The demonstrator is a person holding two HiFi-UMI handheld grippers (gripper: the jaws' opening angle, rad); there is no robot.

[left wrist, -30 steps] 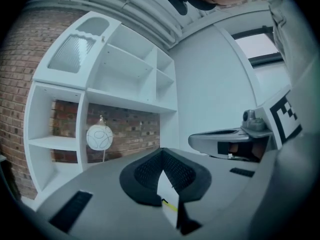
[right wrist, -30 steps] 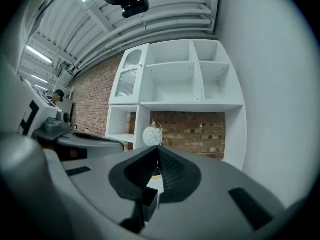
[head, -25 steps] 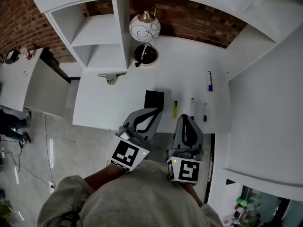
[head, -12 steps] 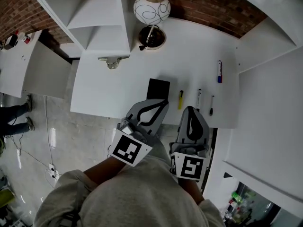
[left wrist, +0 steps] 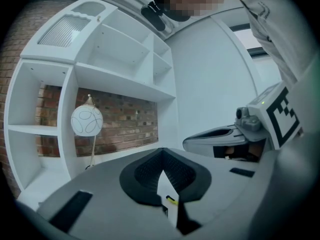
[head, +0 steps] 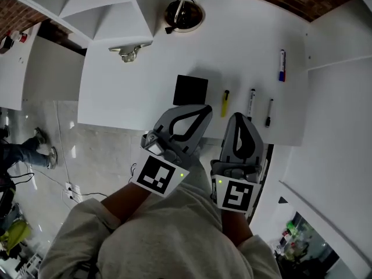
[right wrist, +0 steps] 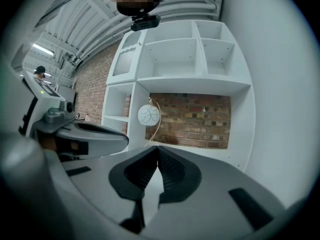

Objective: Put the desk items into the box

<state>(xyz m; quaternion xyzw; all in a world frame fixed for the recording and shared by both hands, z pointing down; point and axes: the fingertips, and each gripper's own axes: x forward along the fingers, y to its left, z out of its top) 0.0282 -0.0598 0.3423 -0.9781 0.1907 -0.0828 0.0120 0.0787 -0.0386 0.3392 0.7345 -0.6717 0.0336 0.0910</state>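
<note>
In the head view a black square box [head: 190, 89] lies on the white desk [head: 133, 92]. Right of it are a yellow marker [head: 224, 103], two thin pens [head: 251, 102] [head: 269, 113] and, farther back, a blue and red marker [head: 282, 65]. My left gripper [head: 206, 110] is shut and empty, its tip over the desk's front edge just before the box. Beside it, my right gripper [head: 238, 117] is also shut and empty, short of the pens. In the left gripper view [left wrist: 163, 150] the yellow marker [left wrist: 171, 200] shows through the gap below the tips. The right gripper view [right wrist: 157, 146] shows nothing held.
A lamp with a round white globe [left wrist: 86, 121] and dark base [head: 185, 13] stands at the desk's back, by white shelves [head: 110, 16]. A metal clip [head: 129, 52] lies at the back left. A white wall panel [head: 331, 109] bounds the desk's right side. Floor lies to the left.
Both grippers have sunk and come forward to the desk's front edge, staying shut. The desk items sit higher in the picture than before.
</note>
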